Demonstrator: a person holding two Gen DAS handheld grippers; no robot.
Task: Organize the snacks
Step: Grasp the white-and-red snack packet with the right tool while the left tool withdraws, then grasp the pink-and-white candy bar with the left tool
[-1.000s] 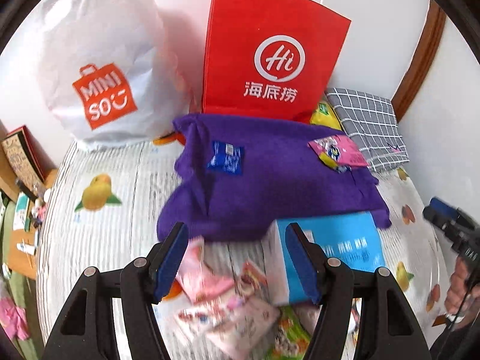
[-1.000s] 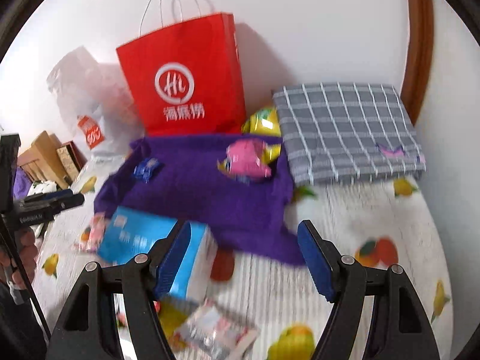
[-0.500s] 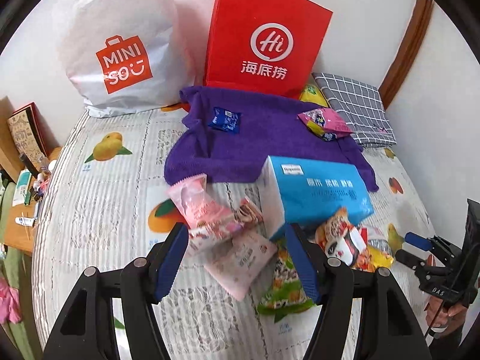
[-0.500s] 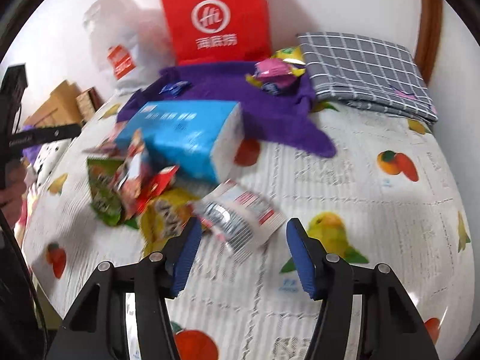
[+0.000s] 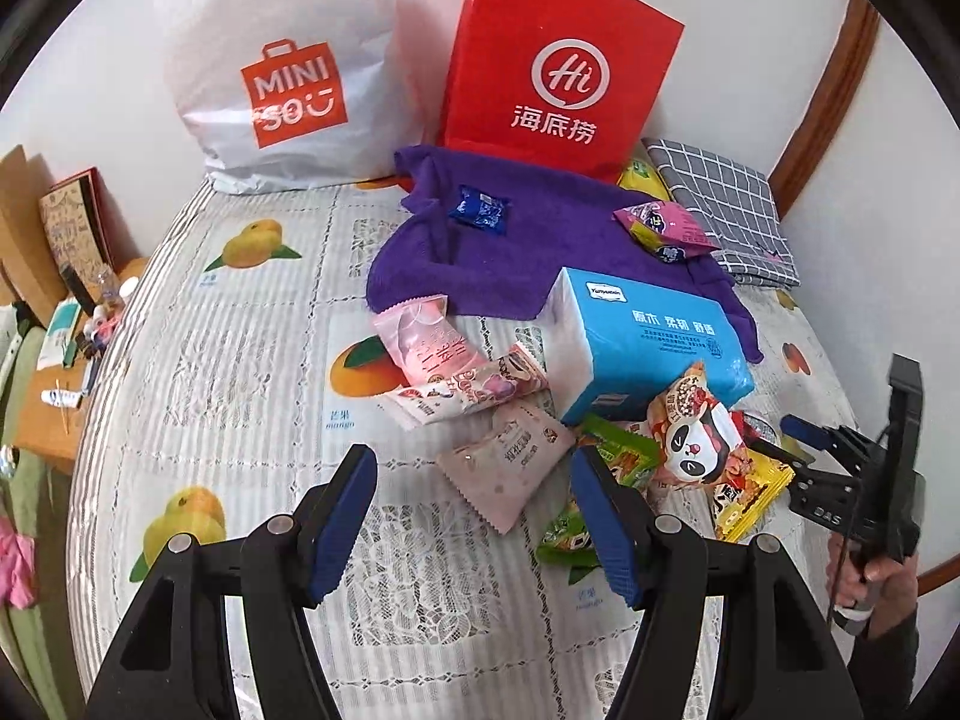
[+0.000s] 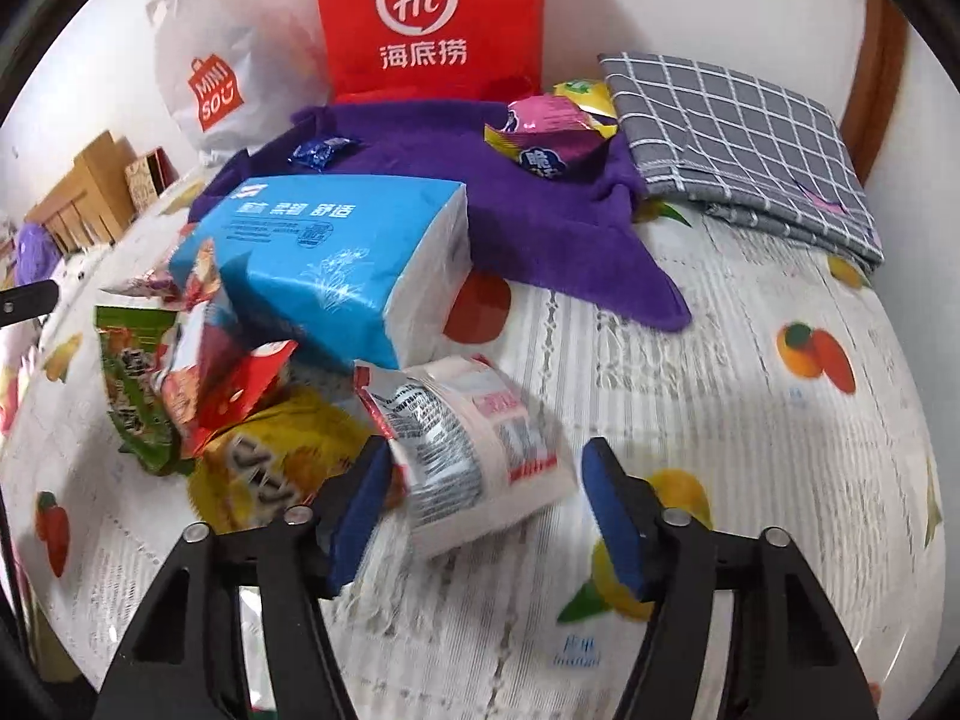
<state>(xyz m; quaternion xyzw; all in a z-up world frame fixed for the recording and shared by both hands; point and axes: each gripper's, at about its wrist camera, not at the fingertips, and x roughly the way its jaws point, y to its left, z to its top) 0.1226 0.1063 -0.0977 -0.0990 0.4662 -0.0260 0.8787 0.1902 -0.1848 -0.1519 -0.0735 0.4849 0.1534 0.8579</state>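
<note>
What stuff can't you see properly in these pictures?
- Yellow snack bag, right wrist view: print blurred, part hidden behind the right gripper.
- Green snack bag, left wrist view: partly hidden by a finger of the left gripper.
- Inside the red paper bag: hidden by its walls, both views.

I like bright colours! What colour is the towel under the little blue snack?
Purple. The towel shows best in the left wrist view.
</note>
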